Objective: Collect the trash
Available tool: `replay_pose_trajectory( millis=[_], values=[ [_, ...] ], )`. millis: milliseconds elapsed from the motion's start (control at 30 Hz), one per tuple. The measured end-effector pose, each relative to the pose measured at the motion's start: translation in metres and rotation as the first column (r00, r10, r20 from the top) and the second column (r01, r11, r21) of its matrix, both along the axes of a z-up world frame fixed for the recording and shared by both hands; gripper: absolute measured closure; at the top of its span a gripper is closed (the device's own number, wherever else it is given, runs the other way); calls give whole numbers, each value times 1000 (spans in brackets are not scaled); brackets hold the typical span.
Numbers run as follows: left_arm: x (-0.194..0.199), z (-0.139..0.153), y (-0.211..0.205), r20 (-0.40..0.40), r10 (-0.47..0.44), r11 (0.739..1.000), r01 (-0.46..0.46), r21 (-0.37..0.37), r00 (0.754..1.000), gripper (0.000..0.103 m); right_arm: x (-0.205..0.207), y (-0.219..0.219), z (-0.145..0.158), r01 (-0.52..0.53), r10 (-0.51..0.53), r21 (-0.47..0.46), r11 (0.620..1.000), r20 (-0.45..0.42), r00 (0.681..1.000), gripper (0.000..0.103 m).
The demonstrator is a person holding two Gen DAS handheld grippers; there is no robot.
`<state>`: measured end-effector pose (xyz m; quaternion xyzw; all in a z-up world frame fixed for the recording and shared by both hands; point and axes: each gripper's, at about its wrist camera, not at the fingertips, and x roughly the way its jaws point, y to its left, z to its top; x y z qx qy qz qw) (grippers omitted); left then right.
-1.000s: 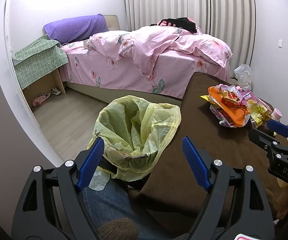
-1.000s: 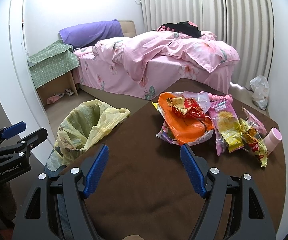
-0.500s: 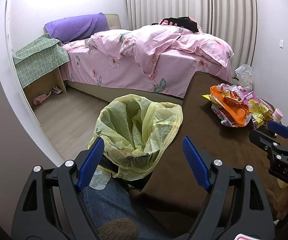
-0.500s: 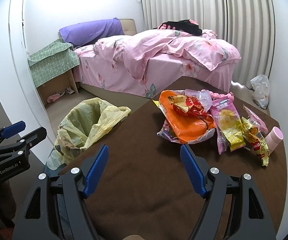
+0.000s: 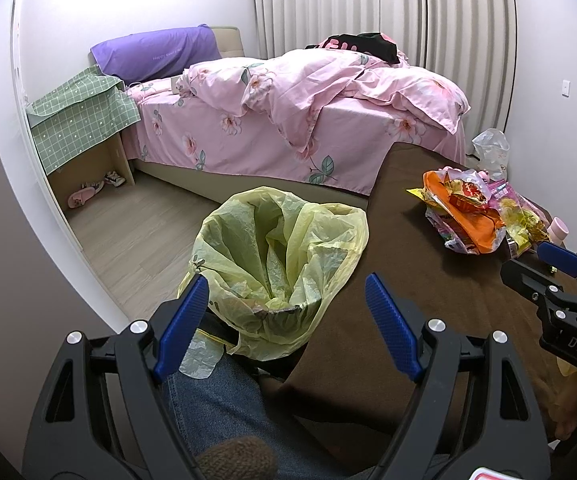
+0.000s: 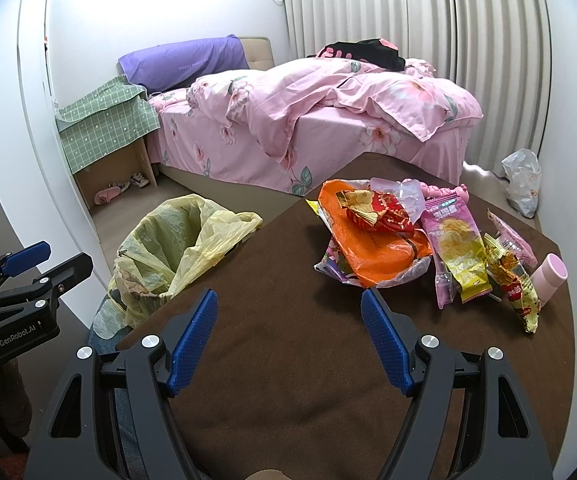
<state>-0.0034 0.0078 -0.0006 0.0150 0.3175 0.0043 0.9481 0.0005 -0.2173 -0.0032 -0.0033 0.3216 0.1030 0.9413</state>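
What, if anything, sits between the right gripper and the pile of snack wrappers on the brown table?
Nothing visible: only bare brown table lies between the open right gripper and the wrapper pile.

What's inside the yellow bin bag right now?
The yellow plastic bin bag stands open; only crumpled liner and a small dark scrap near its front rim show. Folds cover the bottom, so anything lying deeper cannot be seen.

Both tools are black plastic clamp frames with triangular cut-outs and silver screw heads at the pivots. The left gripper [image 5: 288,312] carries ribbed blue pads [image 5: 182,326]; its side reads "GenRobot.AI" in the right wrist view. The right gripper [image 6: 290,330] matches, lettered "DAS". Below, the person's blue denim jeans [image 5: 216,404] show.
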Motion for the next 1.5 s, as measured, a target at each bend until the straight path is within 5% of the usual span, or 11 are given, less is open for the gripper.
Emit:
replay_pose_trajectory(
  millis=[600,900,1133,1267,1500],
  values=[
    [6,-3,-3,-13,-9,1000,9,-2,1000,27,0,-3,-2,10,-10,-9,1000,1,1000,32],
    [39,-13,-37,-13,-192,981,192,-39,981,27,4,-51,-3,136,-135,-33,990,27,991,32],
    [82,-14,-90,15,-403,910,403,-95,915,27,8,-116,-14,268,-267,-33,963,14,963,32],
    [130,-19,-138,-41,-556,830,551,-84,830,24,9,-152,-25,331,-331,-38,943,-11,944,32],
    [181,-16,-191,-64,-635,772,629,-92,770,24,9,-199,-50,360,-360,7,933,-44,932,32]
  ],
)
